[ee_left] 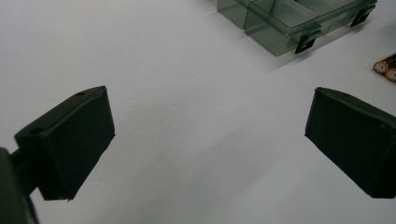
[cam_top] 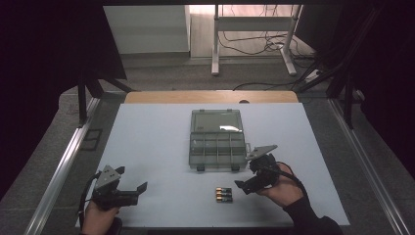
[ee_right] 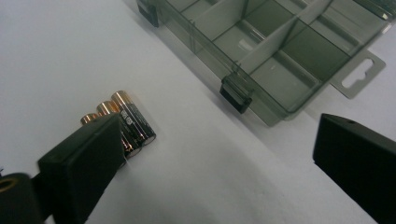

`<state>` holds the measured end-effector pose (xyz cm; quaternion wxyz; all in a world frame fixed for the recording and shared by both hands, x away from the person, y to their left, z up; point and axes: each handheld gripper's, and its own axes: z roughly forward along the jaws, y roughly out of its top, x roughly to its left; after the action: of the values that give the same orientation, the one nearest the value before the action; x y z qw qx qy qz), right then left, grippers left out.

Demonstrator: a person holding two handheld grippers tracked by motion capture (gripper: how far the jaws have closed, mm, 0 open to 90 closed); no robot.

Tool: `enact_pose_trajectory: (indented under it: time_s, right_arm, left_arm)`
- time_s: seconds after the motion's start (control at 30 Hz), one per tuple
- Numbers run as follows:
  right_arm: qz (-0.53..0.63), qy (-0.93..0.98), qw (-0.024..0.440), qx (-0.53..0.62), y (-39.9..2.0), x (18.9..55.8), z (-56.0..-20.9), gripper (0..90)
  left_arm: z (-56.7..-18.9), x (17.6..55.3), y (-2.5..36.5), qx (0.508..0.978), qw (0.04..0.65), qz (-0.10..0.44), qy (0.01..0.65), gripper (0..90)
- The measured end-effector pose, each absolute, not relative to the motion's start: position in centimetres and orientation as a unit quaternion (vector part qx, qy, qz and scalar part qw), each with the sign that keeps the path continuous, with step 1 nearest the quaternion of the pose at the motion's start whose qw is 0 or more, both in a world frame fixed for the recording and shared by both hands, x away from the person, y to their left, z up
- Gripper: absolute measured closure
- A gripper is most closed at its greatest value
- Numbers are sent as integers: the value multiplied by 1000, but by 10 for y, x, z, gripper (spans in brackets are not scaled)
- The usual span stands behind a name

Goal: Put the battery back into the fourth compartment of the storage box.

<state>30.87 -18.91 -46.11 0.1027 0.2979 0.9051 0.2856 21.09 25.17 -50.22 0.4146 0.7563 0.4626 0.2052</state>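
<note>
A clear grey compartment box (cam_top: pixel 217 147) lies open at the middle of the white table, its lid (cam_top: pixel 216 120) folded back and its compartments empty. Three copper-topped batteries (cam_top: pixel 224 195) lie side by side on the table in front of it. My right gripper (cam_top: pixel 246 172) hovers open just right of the batteries. In the right gripper view its left jaw overlaps the batteries (ee_right: pixel 133 120), and the box (ee_right: pixel 261 46) with its black latch is just beyond my right gripper (ee_right: pixel 219 158). My left gripper (cam_top: pixel 132 179) is open at the front left, over bare table (ee_left: pixel 208 140).
The white table top (cam_top: pixel 156 142) has metal rails along both sides. A wooden strip (cam_top: pixel 210 96) runs along its far edge. Beyond it, a white frame's legs (cam_top: pixel 215 44) and loose cables lie on the floor. From the left gripper, the box (ee_left: pixel 289 18) and batteries (ee_left: pixel 386 69) are at upper right.
</note>
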Motion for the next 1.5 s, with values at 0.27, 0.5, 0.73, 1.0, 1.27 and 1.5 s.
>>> enact_pose_trajectory:
  time_s: [0.27, 0.5, 0.73, 1.0, 1.27, 1.5]
  right_arm:
    - [249, 931, 86, 254, -161, 312, -466, 247]
    - [229, 945, 65, 224, -139, 311, -471, 451]
    - [204, 959, 33, 196, -124, 312, -479, 586]
    - [180, 968, 28, 173, -117, 314, -489, 670]
    - [158, 974, 35, 161, -111, 319, -501, 756]
    - [165, 971, 37, 172, -113, 318, -498, 764]
  left_arm:
    - [-502, 211, 251, 759, 413, 206, 460, 21]
    - [-502, 211, 250, 760, 413, 207, 458, 21]
    - [-502, 211, 250, 762, 409, 209, 456, 22]
    - [-502, 211, 249, 765, 407, 210, 452, 23]
    - [-502, 211, 248, 767, 404, 212, 450, 24]
    - [-502, 211, 248, 768, 404, 213, 449, 24]
